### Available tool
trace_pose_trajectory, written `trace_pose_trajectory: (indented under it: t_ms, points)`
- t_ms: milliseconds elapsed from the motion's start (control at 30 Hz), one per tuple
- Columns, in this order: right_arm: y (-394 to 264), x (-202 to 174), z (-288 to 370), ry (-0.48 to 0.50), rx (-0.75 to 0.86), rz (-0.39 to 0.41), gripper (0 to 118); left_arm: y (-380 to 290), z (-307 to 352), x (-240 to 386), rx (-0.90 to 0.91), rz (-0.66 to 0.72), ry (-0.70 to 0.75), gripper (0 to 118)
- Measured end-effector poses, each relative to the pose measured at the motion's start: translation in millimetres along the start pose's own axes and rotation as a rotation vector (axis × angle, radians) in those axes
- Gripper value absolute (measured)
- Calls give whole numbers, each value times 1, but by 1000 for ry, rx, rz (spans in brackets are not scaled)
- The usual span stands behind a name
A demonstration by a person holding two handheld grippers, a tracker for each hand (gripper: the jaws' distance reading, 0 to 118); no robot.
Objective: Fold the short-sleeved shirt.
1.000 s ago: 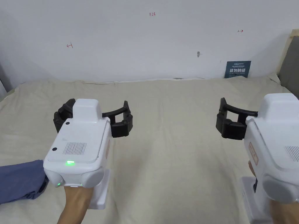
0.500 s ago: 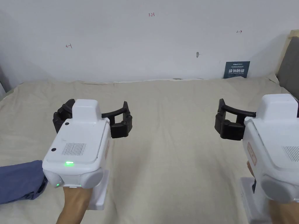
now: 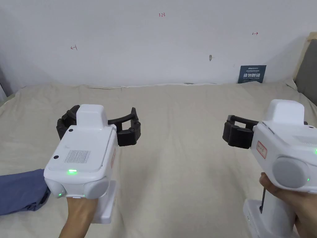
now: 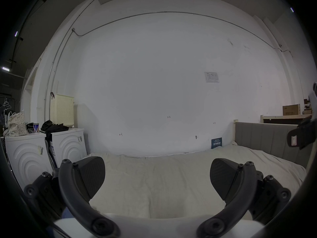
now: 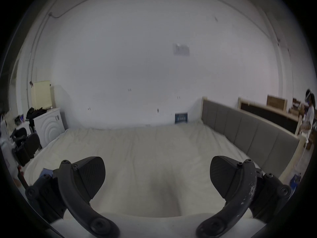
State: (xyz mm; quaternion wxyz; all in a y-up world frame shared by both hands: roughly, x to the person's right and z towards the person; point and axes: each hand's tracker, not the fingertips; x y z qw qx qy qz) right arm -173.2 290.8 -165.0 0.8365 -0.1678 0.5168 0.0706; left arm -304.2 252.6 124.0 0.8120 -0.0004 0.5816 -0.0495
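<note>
A blue shirt (image 3: 18, 192) lies bunched at the near left of the beige bed sheet (image 3: 185, 161), partly cut off by the picture's edge. My left gripper (image 3: 99, 122) hovers above the sheet, just right of and beyond the shirt, its jaws wide apart with nothing between them (image 4: 157, 178). My right gripper (image 3: 269, 130) hangs over the right half of the bed, far from the shirt, and is tilted on its side. Its jaws are also spread and empty (image 5: 157, 178). A small corner of the shirt (image 5: 45, 172) peeks past its left jaw.
A white wall runs behind the bed, with a blue sign (image 3: 252, 73) leaning on it. A grey padded headboard (image 5: 248, 135) bounds the right side. White washing machines (image 4: 68, 149) stand left of the bed. Another person (image 5: 309, 114) stands far right.
My right gripper has shifted a little left and rolled onto its side. My left gripper and the shirt have stayed where they were.
</note>
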Motion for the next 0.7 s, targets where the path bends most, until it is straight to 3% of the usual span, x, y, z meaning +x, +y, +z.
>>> trace_pose_trajectory:
  t_ms: [100, 333, 567, 700]
  points:
    - [4, -4, -2, -72, -103, -60, 118, 1, 1, -1, 2, 8, -5, 118]
    - [5, -4, -3, -54, -140, -81, 118, 4, 2, -5, 8, 6, 1, 118]
    - [4, -11, -2, -55, -64, -7, 118, 4, 3, -8, 11, 9, 6, 118]
    - [7, -12, -4, -68, -71, -20, 118, 3, 3, -10, 8, 7, 6, 118]
